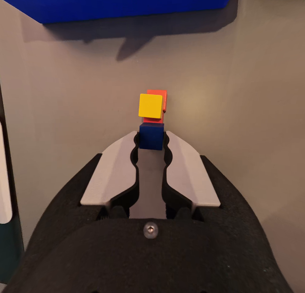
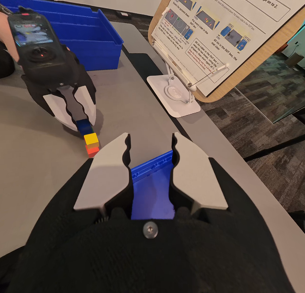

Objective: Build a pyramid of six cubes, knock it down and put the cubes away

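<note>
Left wrist view steeply down, close over the cubes (image 1: 151, 113); right wrist view farther, sharing cubes and worktop (image 2: 41, 153).

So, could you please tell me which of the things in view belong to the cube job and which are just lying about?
Belongs to the job:
- blue cube, held by the left gripper
- yellow cube
- red cube
- far bin
- near bin
- right gripper, open, over the near bin

Just lying about:
- instruction board
- its white stand
</note>
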The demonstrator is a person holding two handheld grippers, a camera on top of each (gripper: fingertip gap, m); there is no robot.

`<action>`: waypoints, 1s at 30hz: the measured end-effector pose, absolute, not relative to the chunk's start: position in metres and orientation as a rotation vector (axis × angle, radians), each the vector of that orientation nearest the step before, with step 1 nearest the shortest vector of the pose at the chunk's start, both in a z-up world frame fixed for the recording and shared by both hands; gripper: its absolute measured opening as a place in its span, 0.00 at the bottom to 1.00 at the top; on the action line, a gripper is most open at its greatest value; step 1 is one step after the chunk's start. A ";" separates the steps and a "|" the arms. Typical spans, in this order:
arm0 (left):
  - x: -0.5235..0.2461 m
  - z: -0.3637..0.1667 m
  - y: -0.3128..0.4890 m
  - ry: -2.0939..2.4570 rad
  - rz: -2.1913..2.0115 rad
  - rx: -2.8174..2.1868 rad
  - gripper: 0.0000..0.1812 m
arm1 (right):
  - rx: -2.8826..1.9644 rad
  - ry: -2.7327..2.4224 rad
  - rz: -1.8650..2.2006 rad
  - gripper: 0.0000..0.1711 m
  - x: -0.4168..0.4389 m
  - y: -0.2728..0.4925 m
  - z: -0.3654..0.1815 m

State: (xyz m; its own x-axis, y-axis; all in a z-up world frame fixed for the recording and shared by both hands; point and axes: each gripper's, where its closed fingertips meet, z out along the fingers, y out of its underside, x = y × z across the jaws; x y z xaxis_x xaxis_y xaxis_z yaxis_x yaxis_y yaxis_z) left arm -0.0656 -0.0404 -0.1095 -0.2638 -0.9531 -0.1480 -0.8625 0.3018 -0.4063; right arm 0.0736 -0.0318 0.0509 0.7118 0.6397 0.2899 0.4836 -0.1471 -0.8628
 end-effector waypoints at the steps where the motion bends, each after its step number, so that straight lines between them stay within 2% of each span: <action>1: -0.065 -0.111 -0.039 2.224 -0.338 -1.630 0.15 | -1.794 -0.889 0.174 0.28 0.074 -0.032 0.051; 28: -0.058 -0.124 -0.039 2.286 -0.340 -1.641 0.15 | -1.849 -0.917 0.170 0.28 0.074 -0.030 0.038; 29: -0.059 -0.125 -0.038 2.285 -0.334 -1.645 0.16 | -1.853 -0.918 0.169 0.28 0.074 -0.030 0.037; 30: -0.059 -0.124 -0.036 2.276 -0.314 -1.651 0.23 | -1.856 -0.918 0.168 0.28 0.074 -0.029 0.036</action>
State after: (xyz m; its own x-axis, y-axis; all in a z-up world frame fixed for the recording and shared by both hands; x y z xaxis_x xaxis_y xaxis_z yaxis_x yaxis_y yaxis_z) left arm -0.0593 -0.0356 -0.1244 -0.2871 -0.9503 -0.1203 -0.8822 0.3113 -0.3534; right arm 0.0741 -0.0293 0.0359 0.7005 0.6569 0.2789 0.5155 -0.1954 -0.8343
